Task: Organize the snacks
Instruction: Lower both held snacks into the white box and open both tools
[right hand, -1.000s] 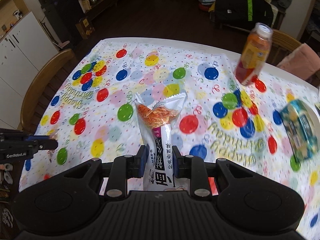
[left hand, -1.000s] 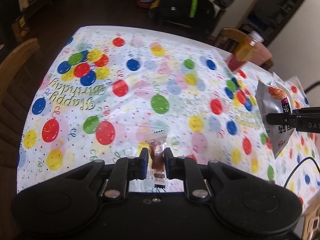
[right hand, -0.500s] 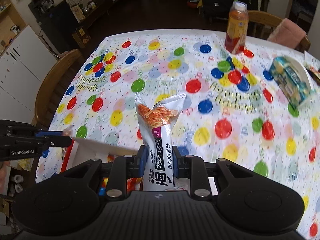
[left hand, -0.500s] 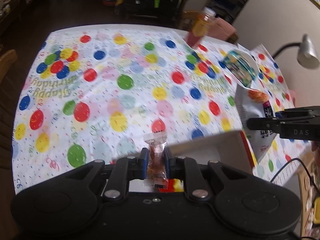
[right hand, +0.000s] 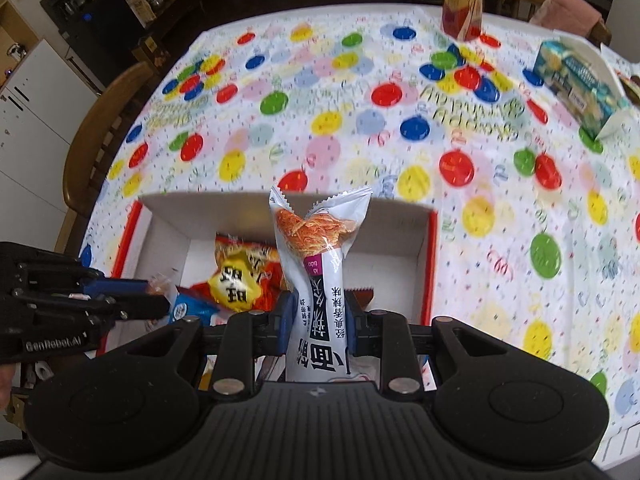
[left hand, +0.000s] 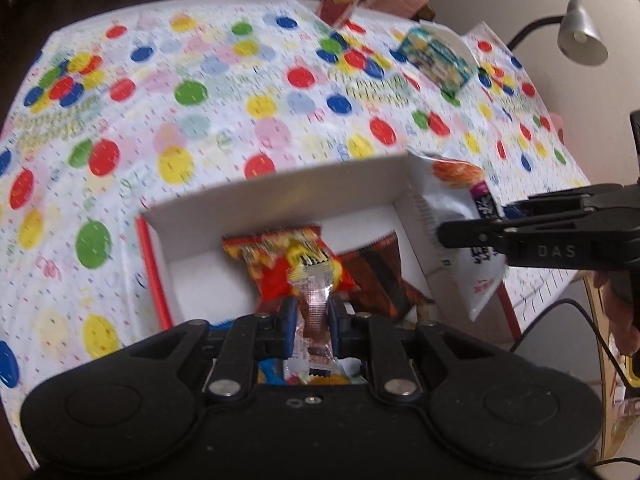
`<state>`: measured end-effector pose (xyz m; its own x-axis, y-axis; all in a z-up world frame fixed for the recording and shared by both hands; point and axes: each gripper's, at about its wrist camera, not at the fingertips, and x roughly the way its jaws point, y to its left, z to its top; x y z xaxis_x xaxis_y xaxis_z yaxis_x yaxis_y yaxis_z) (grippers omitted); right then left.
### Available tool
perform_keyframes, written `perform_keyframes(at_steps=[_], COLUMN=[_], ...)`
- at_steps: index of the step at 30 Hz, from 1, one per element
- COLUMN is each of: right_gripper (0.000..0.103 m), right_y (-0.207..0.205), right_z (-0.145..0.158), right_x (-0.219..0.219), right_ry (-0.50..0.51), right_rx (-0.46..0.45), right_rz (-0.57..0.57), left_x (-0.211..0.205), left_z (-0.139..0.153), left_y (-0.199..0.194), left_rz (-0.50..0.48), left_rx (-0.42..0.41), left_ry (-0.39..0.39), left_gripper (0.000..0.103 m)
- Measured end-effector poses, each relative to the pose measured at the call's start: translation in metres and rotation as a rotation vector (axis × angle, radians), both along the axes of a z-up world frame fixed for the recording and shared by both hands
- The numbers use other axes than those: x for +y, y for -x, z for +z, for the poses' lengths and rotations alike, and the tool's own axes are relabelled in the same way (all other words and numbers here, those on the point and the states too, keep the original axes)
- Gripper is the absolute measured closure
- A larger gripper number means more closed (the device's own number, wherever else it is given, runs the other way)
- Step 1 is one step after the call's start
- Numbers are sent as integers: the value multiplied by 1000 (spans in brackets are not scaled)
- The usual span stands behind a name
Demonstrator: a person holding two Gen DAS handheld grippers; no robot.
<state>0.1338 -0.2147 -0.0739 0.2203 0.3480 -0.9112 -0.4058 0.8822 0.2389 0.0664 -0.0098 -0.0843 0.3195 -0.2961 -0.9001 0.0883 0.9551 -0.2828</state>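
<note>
My left tongs (left hand: pixel 313 312) pinch a crinkly clear-wrapped candy (left hand: pixel 316 316); my right tongs (right hand: pixel 317 314) clamp a glossy white packet (right hand: pixel 318 280), both frame-centre above the cardboard box (right hand: pixel 424 240).

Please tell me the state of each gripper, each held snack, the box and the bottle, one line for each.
left gripper: shut on the small candy, above the box.
small candy: held upright, not released.
right gripper: shut on the white noodle packet.
white noodle packet: sealed, held upright over the box.
box: open, snacks already inside.
orange bottle: standing upright; cap out of view.
</note>
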Motion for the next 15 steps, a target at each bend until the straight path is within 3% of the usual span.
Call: perform_keyframes(at_steps=[6,15], right_gripper=[78,78], right_y=[1,-10], right_z=[-25,-45], right_x=[6,11], right_ry=[31,75], right_rx=[34,45], right_rz=[0,-11], left_x=[-22,-37], left_z=[-26,-46], left_y=[3,-2], left_rz=[-61,-83], left_rx=[56,69], left_ry=[-3,-42], left_gripper=[89,89])
